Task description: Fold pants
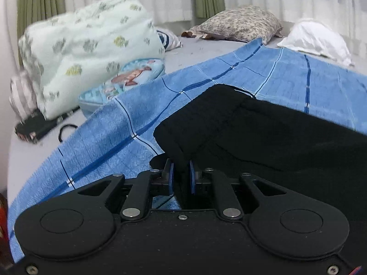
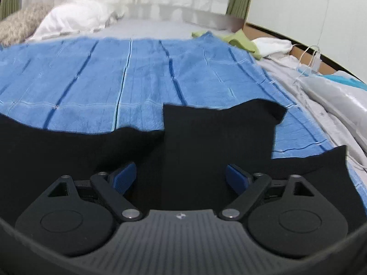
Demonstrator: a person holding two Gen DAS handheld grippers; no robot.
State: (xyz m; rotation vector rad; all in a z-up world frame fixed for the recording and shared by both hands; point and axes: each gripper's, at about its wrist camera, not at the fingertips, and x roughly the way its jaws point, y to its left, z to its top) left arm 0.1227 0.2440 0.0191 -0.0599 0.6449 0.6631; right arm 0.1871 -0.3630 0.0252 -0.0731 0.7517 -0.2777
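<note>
Pants (image 1: pixel 263 133) lay black across the blue towel (image 1: pixel 119 123), long axis running rightward from the left gripper (image 1: pixel 181 176), whose jaws pinched a raised fold. Over the cloth's other end, the right gripper (image 2: pixel 181 176) hung spread wide.

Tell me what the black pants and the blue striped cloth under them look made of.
Black pants: matte, soft knit or fleece by the look; no sheen, weave too dark to tell. Blue striped cloth: probably terry-like cotton towelling; fuzzy, looped-looking surface with woven darker stripes.
</note>
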